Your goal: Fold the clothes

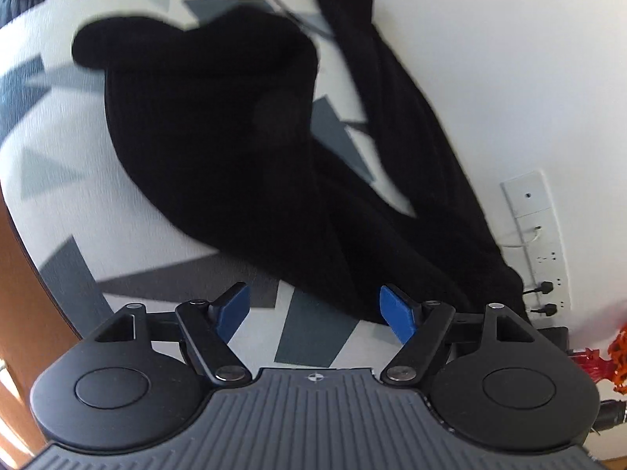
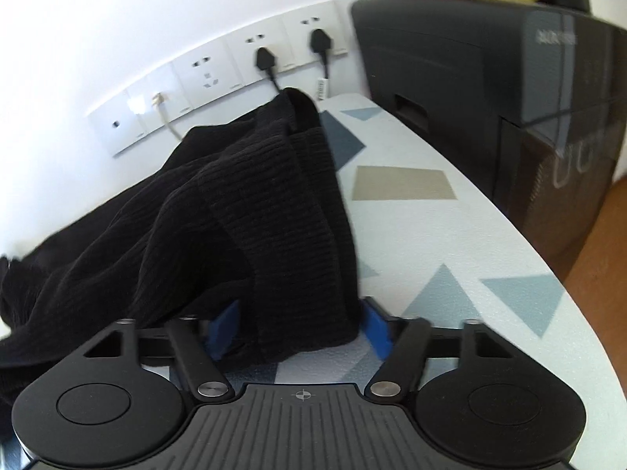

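Right now your left gripper (image 1: 317,309) has its blue fingers wide apart with nothing between them, hovering above the patterned tablecloth (image 1: 58,203) just short of the near edge of the black ribbed garment (image 1: 207,133). Your right gripper (image 2: 299,327) also has its jaws spread, but here a hem of the same black knit lies in the gap between the blue fingers (image 2: 376,325); they stand on either side of the cloth and do not look pressed onto it.

The garment lies rumpled across the table, one long part trailing along the white wall (image 1: 490,58) toward the socket strip (image 2: 219,74), the broader body bunched in loose ridges. It is neither flat nor squared into a neat stack, so you are somewhere in the gathering or laying-out part of the fold. Whether your right tool is about to close on that hem or has just let it go, one moment cannot settle.

Either way, any further fold calls for a firm pinch on an edge and a matching hold at the far side, so the knit lifts evenly. Mind the plugged cables (image 2: 270,66) behind the cloth, and the dark appliance (image 2: 490,78) close on the right.
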